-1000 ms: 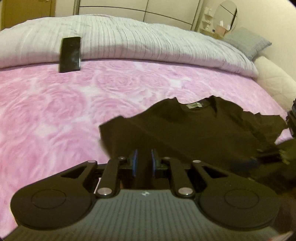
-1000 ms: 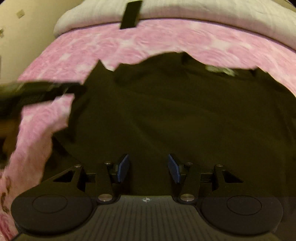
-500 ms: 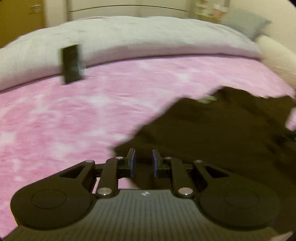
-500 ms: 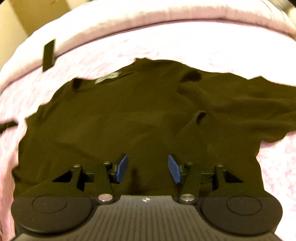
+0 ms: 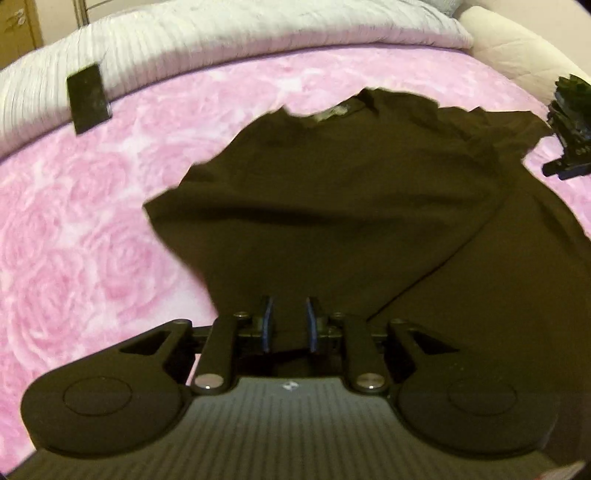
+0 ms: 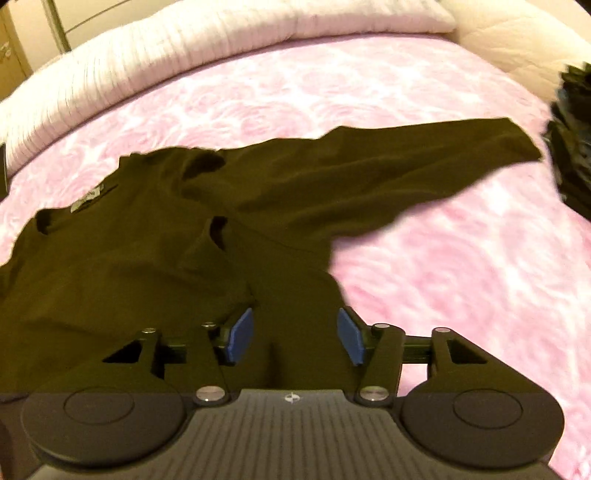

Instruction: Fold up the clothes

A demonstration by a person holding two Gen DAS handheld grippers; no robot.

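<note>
The dark brown long-sleeved shirt [image 5: 351, 206] lies on the pink rose-patterned bedspread [image 5: 85, 229], collar and neck label [image 6: 86, 197] at its far end.

Left gripper [image 5: 288, 325]: the jaws stand narrowly apart, blue pads facing each other. Dark fabric fills the gap between the pads and continues ahead of them, but the picture does not show whether the pads press on it; grip cannot be confirmed. The shirt body spreads ahead of and to the right of these fingers. Bare bedspread lies to their left. A flat black rectangular object [image 5: 88, 98] rests far ahead to the left, at the edge of the white ribbed duvet [image 5: 236, 33].

Right gripper [image 6: 295, 336]: the jaws are opening and stand wide. Shirt fabric lies between the blue pads [image 6: 240, 336], and neither pad visibly presses on it. The shirt body extends ahead and to the left of these fingers. One sleeve [image 6: 388, 162] stretches away ahead to the right, lying flat. A dark pile [image 6: 570, 144] sits beyond the sleeve end at the far right edge; its nature cannot be determined.
</note>
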